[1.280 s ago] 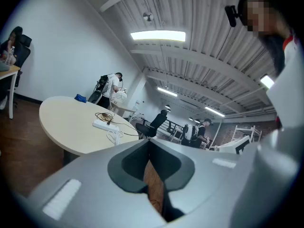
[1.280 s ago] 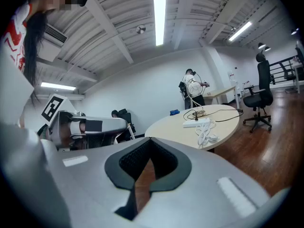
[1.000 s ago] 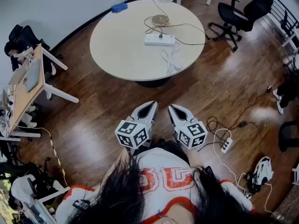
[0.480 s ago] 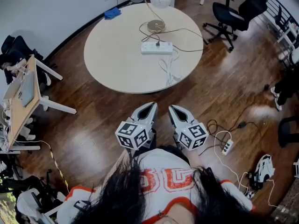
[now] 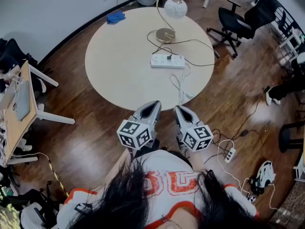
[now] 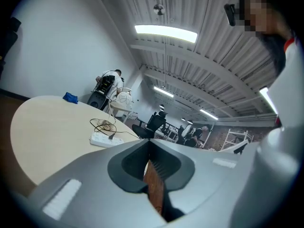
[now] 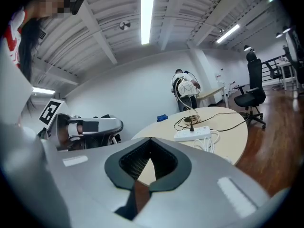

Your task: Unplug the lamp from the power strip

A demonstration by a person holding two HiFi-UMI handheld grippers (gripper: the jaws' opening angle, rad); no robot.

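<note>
A lamp (image 5: 174, 7) with a round glass shade and a gold base stands at the far side of the round beige table (image 5: 119, 56). Its black cord runs to a plug (image 5: 168, 57) seated in the white power strip (image 5: 167, 61), which lies near the table's middle right. My left gripper (image 5: 156, 103) and right gripper (image 5: 177, 108) are side by side at the table's near edge, both shut and empty, well short of the strip. The strip (image 6: 105, 139) and the lamp (image 6: 124, 99) show far ahead of the left gripper (image 6: 148, 141). The right gripper (image 7: 150, 139) also faces the strip (image 7: 192, 134).
A white cord bundle (image 5: 181, 82) lies in front of the strip. A blue cloth (image 5: 116, 17) sits at the table's far left edge. Black office chair (image 5: 248, 13) at the right, a wooden desk (image 5: 19, 104) at the left, another power strip (image 5: 229, 151) with cables on the floor.
The table has come nearer to both grippers, whose tips now reach its near edge. Both grippers stay shut and keep their place side by side.
</note>
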